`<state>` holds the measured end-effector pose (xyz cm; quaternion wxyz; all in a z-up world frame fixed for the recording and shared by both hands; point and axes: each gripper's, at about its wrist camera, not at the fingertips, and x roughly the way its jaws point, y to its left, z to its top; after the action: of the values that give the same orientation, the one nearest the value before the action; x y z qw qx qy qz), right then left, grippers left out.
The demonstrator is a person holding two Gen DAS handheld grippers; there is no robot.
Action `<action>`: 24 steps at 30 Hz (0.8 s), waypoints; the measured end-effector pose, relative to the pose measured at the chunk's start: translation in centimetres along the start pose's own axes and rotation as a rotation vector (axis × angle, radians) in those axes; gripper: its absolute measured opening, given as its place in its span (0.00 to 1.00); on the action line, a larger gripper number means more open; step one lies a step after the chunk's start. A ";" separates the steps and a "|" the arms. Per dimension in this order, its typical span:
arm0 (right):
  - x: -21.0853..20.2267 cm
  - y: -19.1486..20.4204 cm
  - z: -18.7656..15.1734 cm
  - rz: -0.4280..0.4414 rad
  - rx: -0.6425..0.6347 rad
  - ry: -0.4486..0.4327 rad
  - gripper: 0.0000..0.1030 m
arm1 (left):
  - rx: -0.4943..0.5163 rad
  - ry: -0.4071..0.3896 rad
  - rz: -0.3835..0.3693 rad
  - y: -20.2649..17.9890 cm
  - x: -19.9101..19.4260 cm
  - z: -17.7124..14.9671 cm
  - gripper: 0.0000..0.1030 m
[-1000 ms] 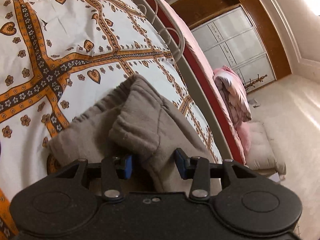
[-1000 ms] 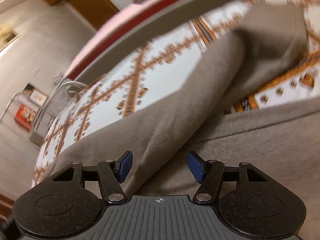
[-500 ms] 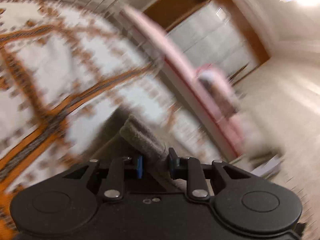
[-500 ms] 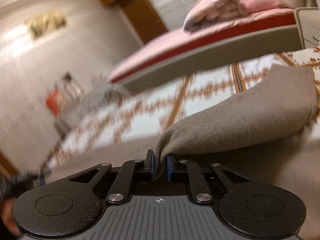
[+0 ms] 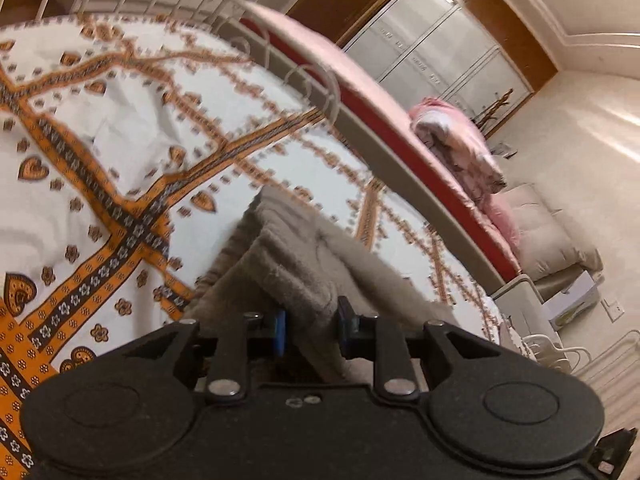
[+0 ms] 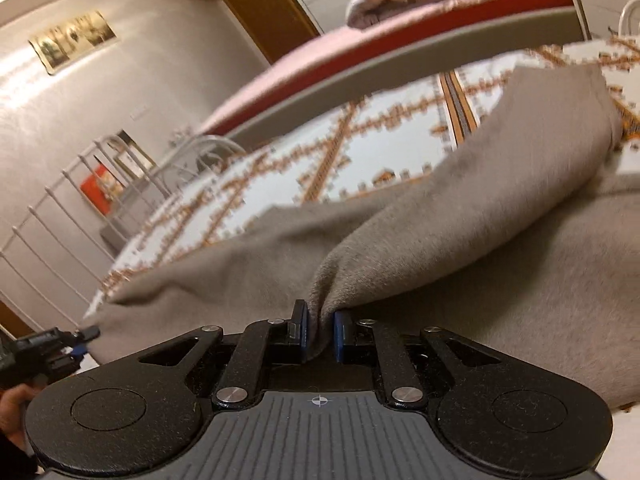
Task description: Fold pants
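From the left wrist view, the left gripper has its blue pads pressed into a thick bunch of the grey pants, clamped on what looks like the gathered waistband, lifted a little off the bed; the rest of the fabric trails down onto the patterned sheet toward the bed's right edge. To fold well from here, I would say both ends need to travel together and level, so the cloth stays taut and lands square instead of bunching. From the right wrist view, the right gripper is closed tight on a pinched ridge of the pants, a leg running away toward the far edge of the bed while more grey cloth lies flat beneath. The sheet is white with orange and brown bands, soft enough that the fabric could drag. Around it: a white metal railing, a second bed with a pink cover, pale cabinets, a picture on the wall.
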<state>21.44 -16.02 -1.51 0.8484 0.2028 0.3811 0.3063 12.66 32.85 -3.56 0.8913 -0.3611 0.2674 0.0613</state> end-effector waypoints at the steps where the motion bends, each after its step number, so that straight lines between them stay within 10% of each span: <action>1: -0.2 0.1 0.4 0.004 -0.001 -0.004 0.13 | 0.008 -0.007 -0.003 -0.2 -0.4 0.0 0.13; 11: 2.5 -0.3 -1.8 -0.063 -0.015 0.091 0.13 | 0.102 0.125 0.127 0.0 1.2 -1.0 0.14; 24: -3.5 -0.1 2.7 -0.163 -0.065 -0.029 0.29 | 0.261 -0.093 0.201 -5.1 -3.0 -1.0 0.34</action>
<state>21.75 -18.75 1.93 0.8821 0.1478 0.3738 0.2454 11.24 28.67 0.51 0.9314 -0.2107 0.2661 0.1315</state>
